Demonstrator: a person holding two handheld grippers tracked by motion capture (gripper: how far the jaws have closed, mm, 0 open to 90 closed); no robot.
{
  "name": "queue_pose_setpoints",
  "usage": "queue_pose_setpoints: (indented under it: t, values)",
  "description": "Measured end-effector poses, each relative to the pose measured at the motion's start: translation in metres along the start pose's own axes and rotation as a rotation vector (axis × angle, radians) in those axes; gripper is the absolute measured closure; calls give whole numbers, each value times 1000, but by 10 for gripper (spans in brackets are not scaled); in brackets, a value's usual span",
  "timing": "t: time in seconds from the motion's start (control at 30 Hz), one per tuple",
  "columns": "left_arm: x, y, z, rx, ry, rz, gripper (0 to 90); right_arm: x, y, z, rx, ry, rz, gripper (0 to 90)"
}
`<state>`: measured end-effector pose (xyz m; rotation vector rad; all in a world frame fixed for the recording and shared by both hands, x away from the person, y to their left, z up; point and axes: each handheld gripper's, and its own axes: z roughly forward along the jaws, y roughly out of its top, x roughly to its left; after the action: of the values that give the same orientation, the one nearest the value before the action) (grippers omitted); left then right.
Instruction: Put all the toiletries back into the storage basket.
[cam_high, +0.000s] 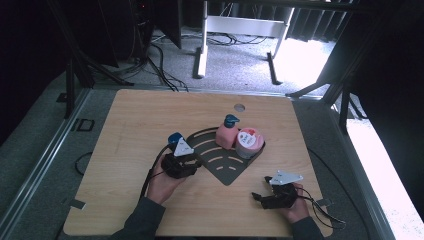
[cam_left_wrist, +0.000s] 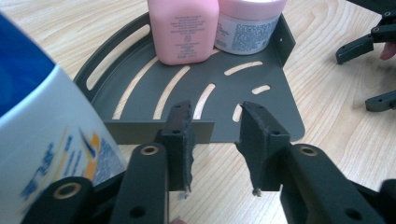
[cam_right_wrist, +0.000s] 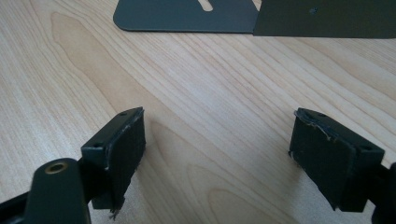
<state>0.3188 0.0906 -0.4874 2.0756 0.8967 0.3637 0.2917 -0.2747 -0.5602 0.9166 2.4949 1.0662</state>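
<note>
Left gripper (cam_high: 192, 162) sits at the left edge of the rack (cam_high: 220, 172), held low over the table (cam_high: 135, 120), jaws pointing across the rack toward the right. In the left gripper view its jaws stand part open, nothing between the pads; the gap lines up with the rack's near lip (cam_left_wrist: 159, 132), pads just short of it, not touching as far as I can tell. Forearm comes in from the bottom edge, sleeve visible, hand wrapped round the gripper body.

White bottle with blue cap (cam_high: 175, 138) stands just beside the left gripper, on its far-left side, outside the rack. Left gripper view shows it close at the left edge (cam_left_wrist: 42, 140), not between the jaws.

Right gripper (cam_high: 260, 196) rests low near the table's front right, well apart from the rack, jaws pointing left. Right gripper view: jaws wide open, bare wood between them, nothing held; rack edge (cam_right_wrist: 187, 18) at the top of that view.

Rack: dark, fan-shaped, slotted, flat on the table. Holds two things at its far end: pink bottle (cam_high: 226, 135) with a blue cap, upright, and a white jar (cam_high: 248, 142) with a pink-red lid, touching or just beside each other. Near part of the rack holds nothing.
</note>
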Motion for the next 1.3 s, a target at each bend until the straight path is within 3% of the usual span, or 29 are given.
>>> queue_pose_setpoints:
  t: [0.4, 0.9, 1.3]
  values:
    - [6, -6, -13, -6, 9, -23, 688, 0, 0, 0, 1, 0, 2, 181]
    - [13, -12, -24, -1, -20, -49, 684, 0, 0, 0, 1, 0, 2, 181]
    - [20, -15, -33, 2, -18, -74, 693, 0, 0, 0, 1, 0, 2, 181]
